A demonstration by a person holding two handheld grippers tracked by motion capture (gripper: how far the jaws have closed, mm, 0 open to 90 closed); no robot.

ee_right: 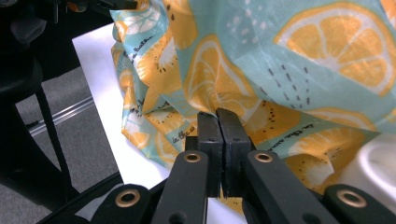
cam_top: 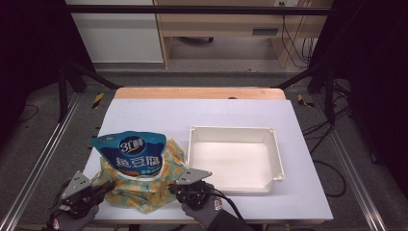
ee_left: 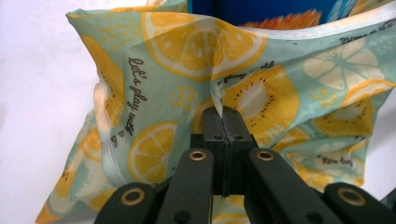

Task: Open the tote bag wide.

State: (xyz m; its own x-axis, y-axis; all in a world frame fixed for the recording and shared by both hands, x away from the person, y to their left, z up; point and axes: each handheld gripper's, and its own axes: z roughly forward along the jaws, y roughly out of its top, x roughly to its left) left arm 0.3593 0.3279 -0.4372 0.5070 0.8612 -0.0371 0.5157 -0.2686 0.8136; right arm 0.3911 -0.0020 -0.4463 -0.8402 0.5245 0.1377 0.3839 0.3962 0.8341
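Observation:
A teal cloth bag with orange citrus prints (cam_top: 139, 190) lies at the table's front left, and a blue snack pouch (cam_top: 131, 153) stands up out of its mouth. My left gripper (cam_top: 107, 186) is shut on the bag's left side; in the left gripper view its jaws pinch a fold of the bag fabric (ee_left: 219, 88). From the right, my right gripper (cam_top: 173, 188) is shut on the bag's other side, with the printed cloth (ee_right: 261, 74) bunched above its closed jaws.
An empty white rectangular tray (cam_top: 234, 159) sits just right of the bag. The white table (cam_top: 192, 113) ends close to both hands at the front edge. Black frame posts stand at the back corners, with dark floor and cables beyond.

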